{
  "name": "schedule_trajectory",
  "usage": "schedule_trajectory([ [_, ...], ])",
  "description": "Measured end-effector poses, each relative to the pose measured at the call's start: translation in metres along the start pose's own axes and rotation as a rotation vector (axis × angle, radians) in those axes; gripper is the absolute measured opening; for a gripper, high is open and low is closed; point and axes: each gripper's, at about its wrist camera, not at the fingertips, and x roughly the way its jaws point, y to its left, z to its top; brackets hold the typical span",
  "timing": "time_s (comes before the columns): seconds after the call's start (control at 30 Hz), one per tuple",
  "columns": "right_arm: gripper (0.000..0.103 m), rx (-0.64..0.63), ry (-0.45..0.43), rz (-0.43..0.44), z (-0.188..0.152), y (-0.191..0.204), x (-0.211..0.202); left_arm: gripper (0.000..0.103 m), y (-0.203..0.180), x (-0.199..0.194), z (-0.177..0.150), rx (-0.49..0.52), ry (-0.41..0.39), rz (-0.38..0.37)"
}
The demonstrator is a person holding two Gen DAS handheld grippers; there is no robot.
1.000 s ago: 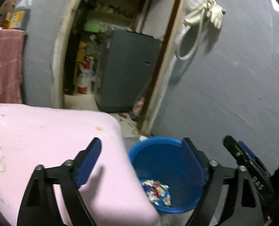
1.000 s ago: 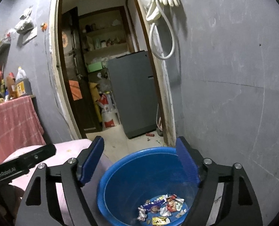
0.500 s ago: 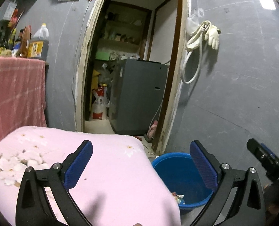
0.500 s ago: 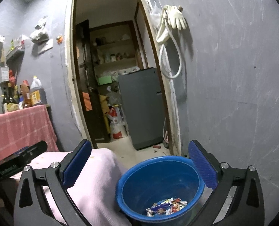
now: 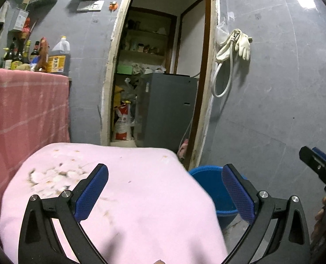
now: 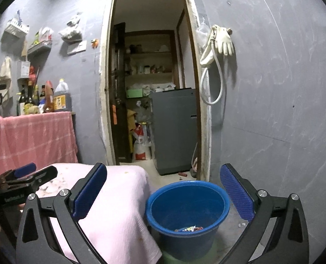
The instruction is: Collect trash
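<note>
A blue bucket (image 6: pixel 187 209) stands on the floor to the right of a surface covered by a pink cloth (image 6: pixel 118 209). Colourful wrappers (image 6: pixel 189 228) lie in its bottom. My right gripper (image 6: pixel 163 195) is open and empty, above and in front of the bucket. My left gripper (image 5: pixel 165 193) is open and empty over the pink cloth (image 5: pixel 123 198); the bucket (image 5: pixel 213 189) shows partly behind the cloth's right edge. The right gripper (image 5: pixel 317 165) shows at that view's right edge. The left gripper (image 6: pixel 24 176) shows at the right wrist view's left edge.
A grey wall (image 6: pixel 273 110) rises close behind the bucket, with a glove and hose (image 6: pixel 218 44) hung by the door frame. An open doorway (image 6: pixel 151 88) leads to a room with a grey cabinet (image 6: pixel 174 129). A pink towel (image 5: pixel 24 114) hangs at left under bottles (image 5: pixel 30 55).
Both grippers have pulled back and up from the bucket and opened wider. The bucket now looks smaller and lower; more of the pink cloth and the wall shows.
</note>
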Motion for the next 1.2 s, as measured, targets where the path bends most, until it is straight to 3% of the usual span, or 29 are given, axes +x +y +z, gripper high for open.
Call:
schedule_trajectory([
  [0.33,0.103,0.002,-0.008,-0.024,-0.016,0.024,-0.038,0.101,0.021,-0.038,-0.017,-0.031,-0.017,0.044],
  [0.57,0.103,0.017,0.057,-0.032,-0.041,0.036,-0.045,0.101,0.030,-0.057,-0.040,-0.052,0.005,0.073],
  [0.8,0.103,-0.005,0.097,-0.073,-0.065,0.041,-0.043,0.101,0.028,-0.060,-0.055,-0.031,0.024,0.097],
  [1.2,0.103,0.006,0.103,-0.087,-0.067,0.035,-0.042,0.101,0.029,-0.059,-0.061,-0.022,0.031,0.104],
])
